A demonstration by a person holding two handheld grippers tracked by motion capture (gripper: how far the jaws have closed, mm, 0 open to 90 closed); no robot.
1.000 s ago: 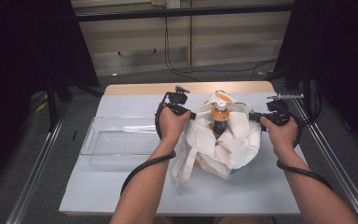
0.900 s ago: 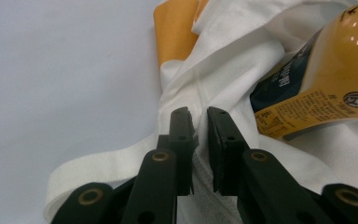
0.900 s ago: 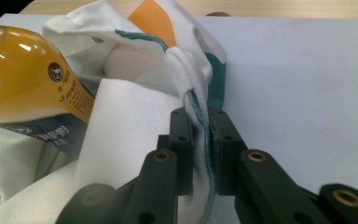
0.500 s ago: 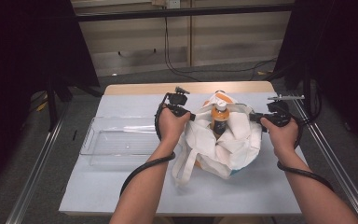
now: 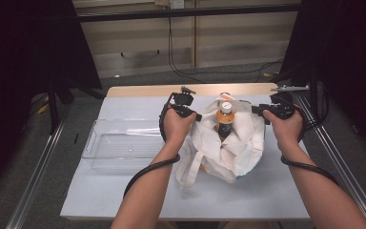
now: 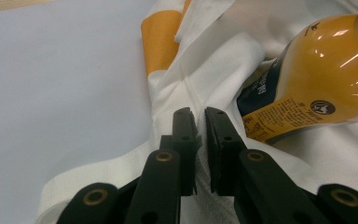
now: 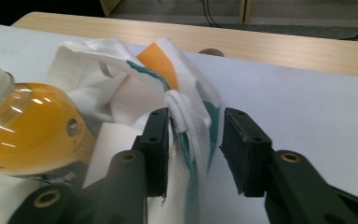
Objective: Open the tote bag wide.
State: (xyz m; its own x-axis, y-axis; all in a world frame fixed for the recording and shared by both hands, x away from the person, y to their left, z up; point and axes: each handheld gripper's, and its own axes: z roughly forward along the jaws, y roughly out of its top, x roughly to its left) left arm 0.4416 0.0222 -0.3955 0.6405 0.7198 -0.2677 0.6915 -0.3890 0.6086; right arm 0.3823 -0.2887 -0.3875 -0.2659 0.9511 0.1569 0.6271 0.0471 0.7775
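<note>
bottle point(image 5: 224, 125) base hidden in bag point(image 5: 238, 152)

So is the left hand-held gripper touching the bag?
Touching: in the left gripper view the left hand-held gripper is pinched shut on the bag cloth.

left gripper point(image 5: 198, 116): jaws pinched nearly shut on cloth, hand level, forearm reaching from below | right gripper point(image 5: 256, 109): jaws parted, just been opening, cloth loose between them, hand level

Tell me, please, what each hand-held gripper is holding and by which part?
The left hand-held gripper pinches the white bag by its rim fabric. The right hand-held gripper has just been opening; the bag's rim lies between its jaws, unclamped.
</note>
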